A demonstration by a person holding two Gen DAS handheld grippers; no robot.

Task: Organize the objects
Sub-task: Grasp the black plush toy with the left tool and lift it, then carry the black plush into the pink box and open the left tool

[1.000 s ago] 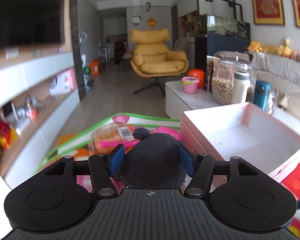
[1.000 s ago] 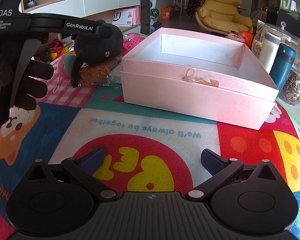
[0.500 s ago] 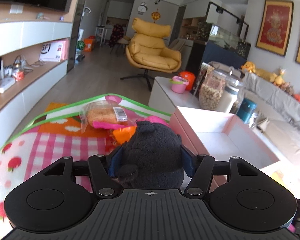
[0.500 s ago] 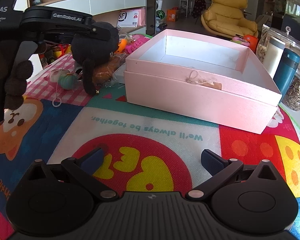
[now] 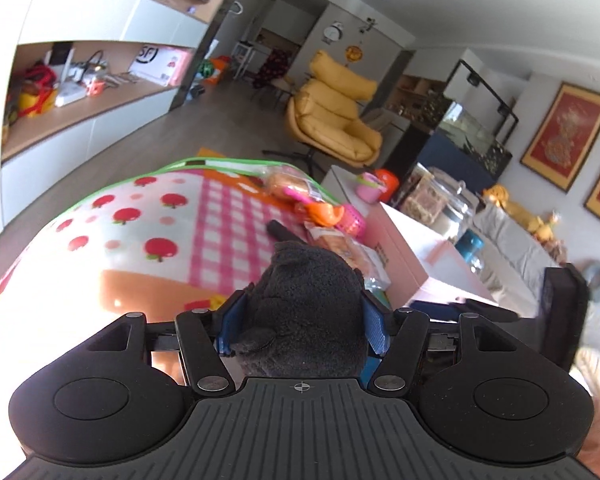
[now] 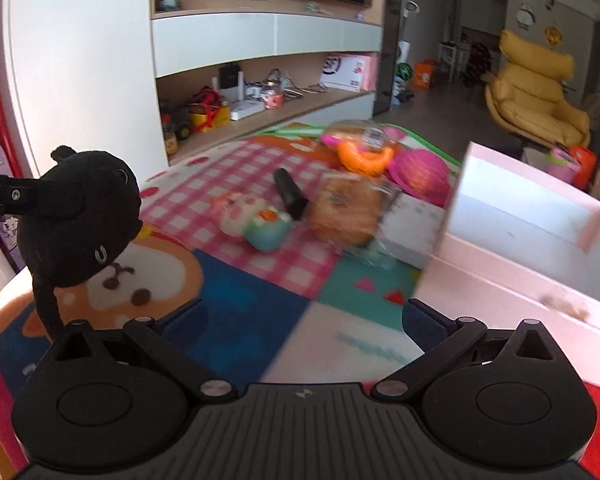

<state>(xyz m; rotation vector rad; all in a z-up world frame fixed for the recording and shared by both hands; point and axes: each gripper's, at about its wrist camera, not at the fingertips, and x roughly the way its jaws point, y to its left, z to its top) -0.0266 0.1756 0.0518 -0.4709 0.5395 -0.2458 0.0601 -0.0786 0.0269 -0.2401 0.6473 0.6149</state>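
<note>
The left gripper (image 5: 302,326) pinches a black plush toy (image 5: 310,304) (head clamped between its blue pads), held above the play mat (image 6: 260,284) with its body hanging straight down. The right gripper (image 6: 302,320) is spread wide, holding nothing, beside the pink box (image 6: 540,240).

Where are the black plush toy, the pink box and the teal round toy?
black plush toy (image 6: 80,220), right wrist view, on its round body.
pink box (image 6: 496,300), right wrist view, on its near outer wall.
teal round toy (image 6: 270,232), right wrist view, on its side.
</note>
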